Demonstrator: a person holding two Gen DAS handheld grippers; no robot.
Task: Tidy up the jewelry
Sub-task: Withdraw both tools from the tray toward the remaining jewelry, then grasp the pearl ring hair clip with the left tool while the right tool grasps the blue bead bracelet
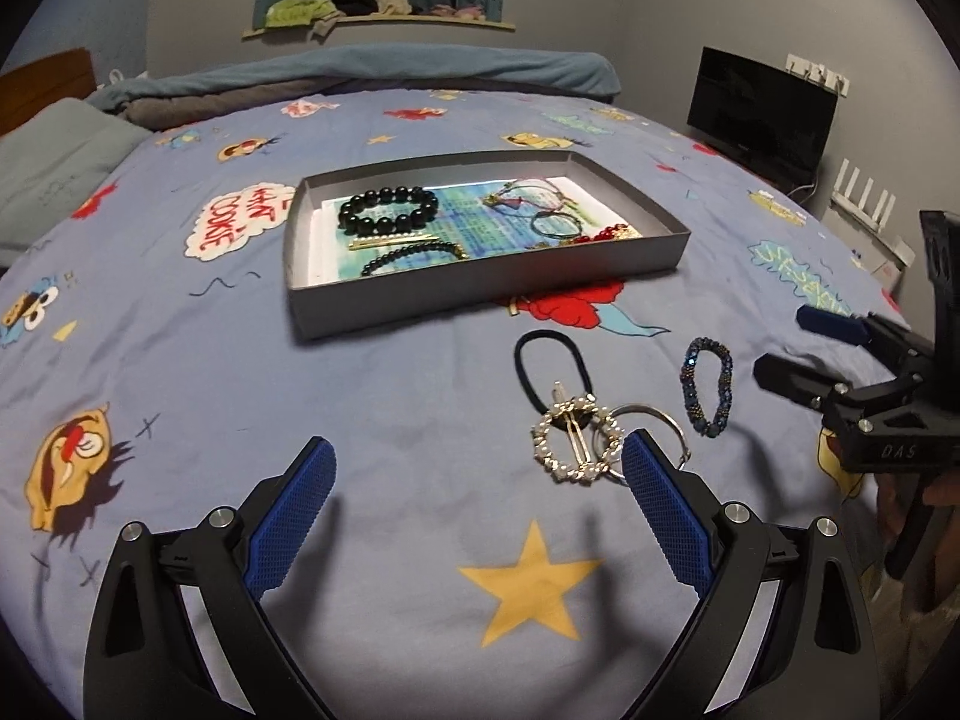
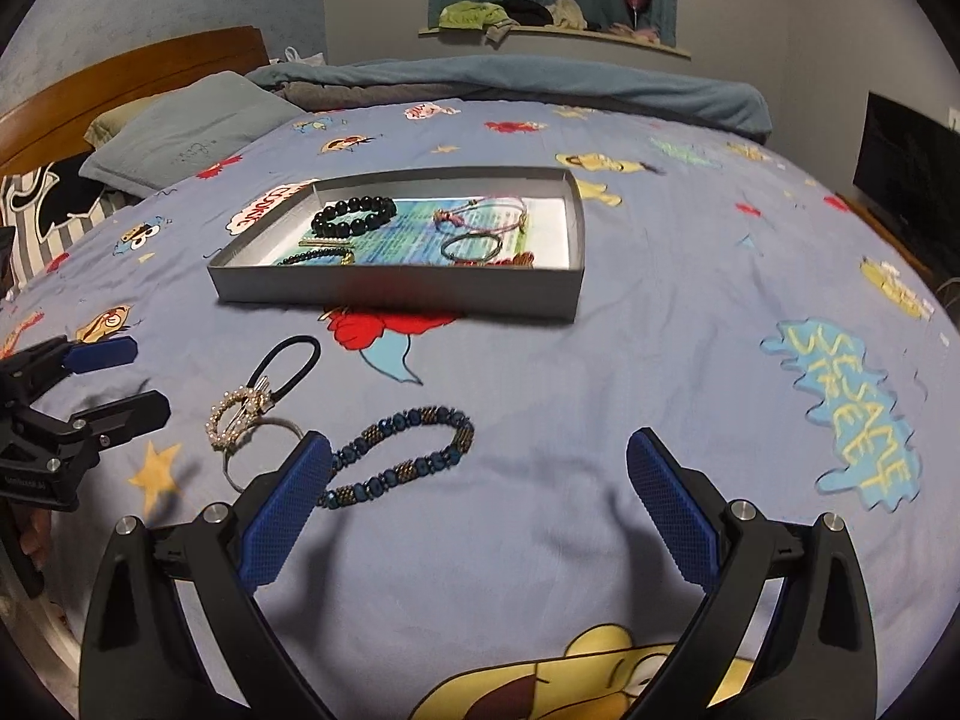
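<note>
The bed sheet (image 1: 420,420), a blue cartoon print, spreads under both claws and carries everything. Ahead of both claws, well beyond their fingertips, sits the grey cardboard box lid (image 1: 480,285), serving as a tray; it already holds a black bead bracelet (image 1: 387,210), thin cord bracelets and a few smaller pieces, so it looks like the collecting place for the jewelry.

The left gripper (image 1: 480,480) hangs released, jaws wide apart and empty, low over the sheet. Just off its right fingertip lies the pearl-studded round hair clip (image 1: 573,441), resting on a black hair elastic (image 1: 552,363) and overlapping a silver ring hoop (image 1: 651,429) that the right pad partly hides.

The right gripper (image 2: 480,483) is likewise released and empty. The blue beaded bracelet (image 2: 402,459) lies flat just beyond its left pad, nearly touching it, probably the next piece to pick. These loose items remain outside the tray, so the sorting seems partly done.
</note>
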